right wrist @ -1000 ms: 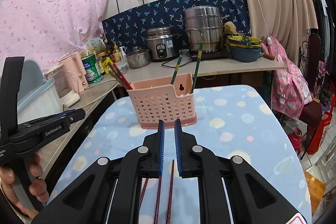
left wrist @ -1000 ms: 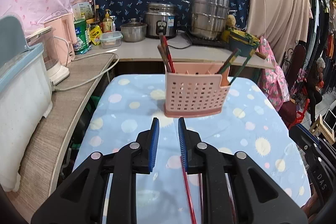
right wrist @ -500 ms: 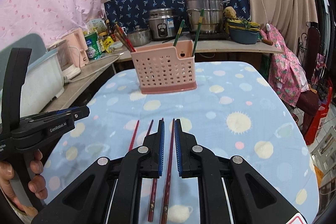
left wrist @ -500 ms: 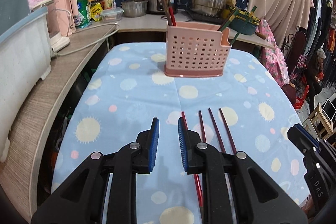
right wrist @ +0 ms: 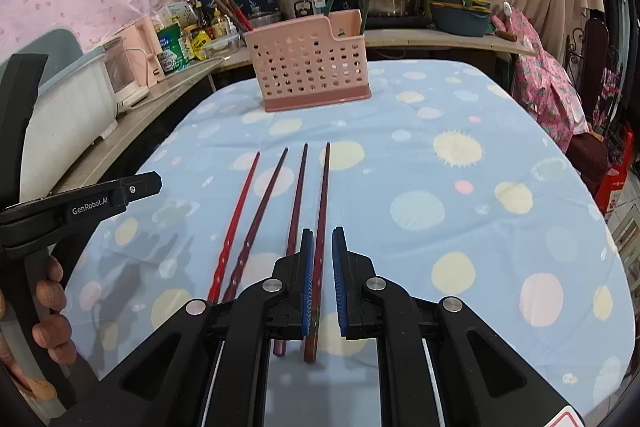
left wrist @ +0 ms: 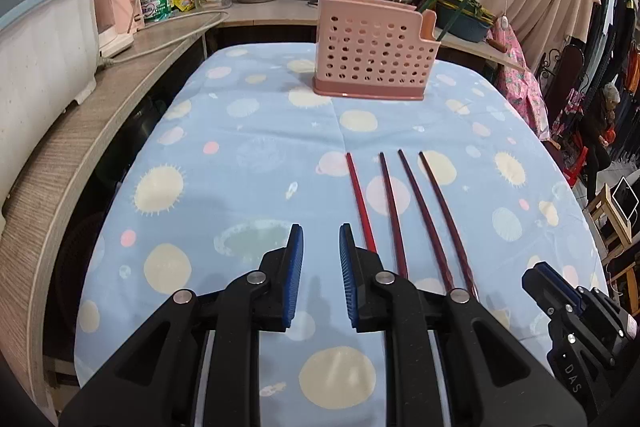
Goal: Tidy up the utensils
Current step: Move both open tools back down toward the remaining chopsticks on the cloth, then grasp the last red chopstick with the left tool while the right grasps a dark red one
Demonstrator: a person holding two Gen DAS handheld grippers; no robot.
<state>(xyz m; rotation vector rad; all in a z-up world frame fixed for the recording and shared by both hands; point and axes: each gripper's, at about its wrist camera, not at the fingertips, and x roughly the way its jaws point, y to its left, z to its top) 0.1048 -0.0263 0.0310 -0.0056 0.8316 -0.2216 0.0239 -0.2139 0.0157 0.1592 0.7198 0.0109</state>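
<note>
Left wrist view: shows the left tongs slightly parted over the spotted tablecloth, gripping nothing. Lowered and tipped downward since a second ago, as with the right tongs — nearly closed, only a slit left, also empty. Brings four dark-red chopsticks fully into sight: side by side on the cloth, just right of and ahead of the left tongs, the rightmost one directly under the right tongs' slit. Leaves the pink holder well ahead of both, already carrying several chopsticks. Reads as the approach to a pickup — no chopstick lifted yet, jaws probably needing to widen first.
</note>
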